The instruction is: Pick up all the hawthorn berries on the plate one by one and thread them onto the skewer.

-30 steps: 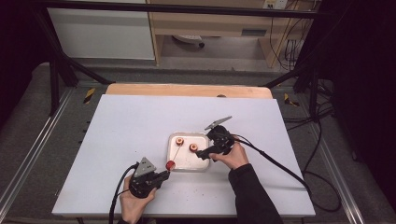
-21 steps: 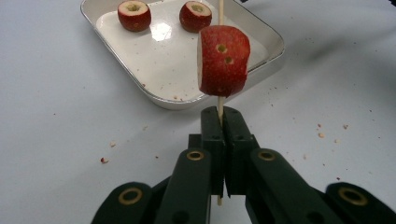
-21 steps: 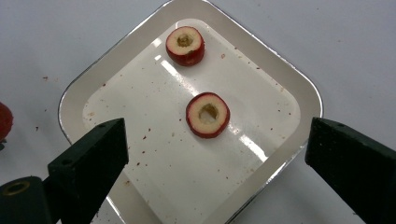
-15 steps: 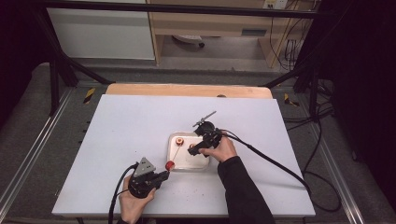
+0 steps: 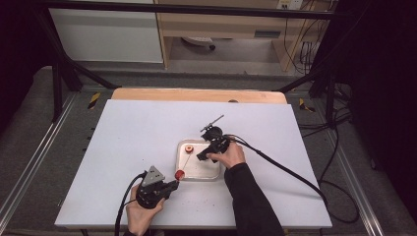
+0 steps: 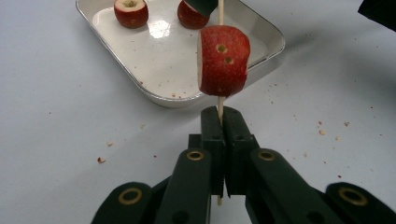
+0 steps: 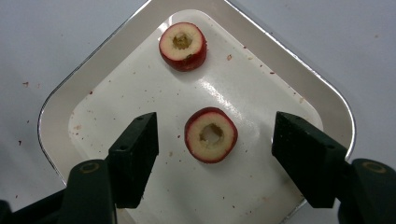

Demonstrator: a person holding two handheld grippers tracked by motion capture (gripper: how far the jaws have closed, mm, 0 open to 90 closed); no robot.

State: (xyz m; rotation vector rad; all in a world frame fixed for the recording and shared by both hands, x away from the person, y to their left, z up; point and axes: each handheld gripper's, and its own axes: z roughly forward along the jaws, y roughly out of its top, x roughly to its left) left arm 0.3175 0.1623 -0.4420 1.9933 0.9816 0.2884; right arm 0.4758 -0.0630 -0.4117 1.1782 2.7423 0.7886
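Note:
My left gripper (image 5: pixel 169 186) rests on the table near its front edge, shut on a thin wooden skewer (image 6: pixel 219 101). A red fruit piece (image 6: pixel 223 60) with two small holes is threaded on the skewer just above the jaws. My right gripper (image 7: pixel 215 140) points down into a shallow metal tray (image 7: pixel 289 65). Its jaws have just been closing and stand either side of a cored red fruit ring (image 7: pixel 211 135) without touching it. A second cored ring (image 7: pixel 182 45) lies farther up the tray. In the high view the right gripper (image 5: pixel 202 156) sits over the tray (image 5: pixel 201 171).
The white table top (image 5: pixel 123 142) is dotted with small red crumbs around the tray. A wooden strip (image 5: pixel 196 95) runs along the far edge. The right gripper's black cable (image 5: pixel 285 169) trails off to the right.
The right gripper has moved left and lower over the tray, and its jaws have narrowed around the fruit ring. The left gripper and its skewer have stayed put.

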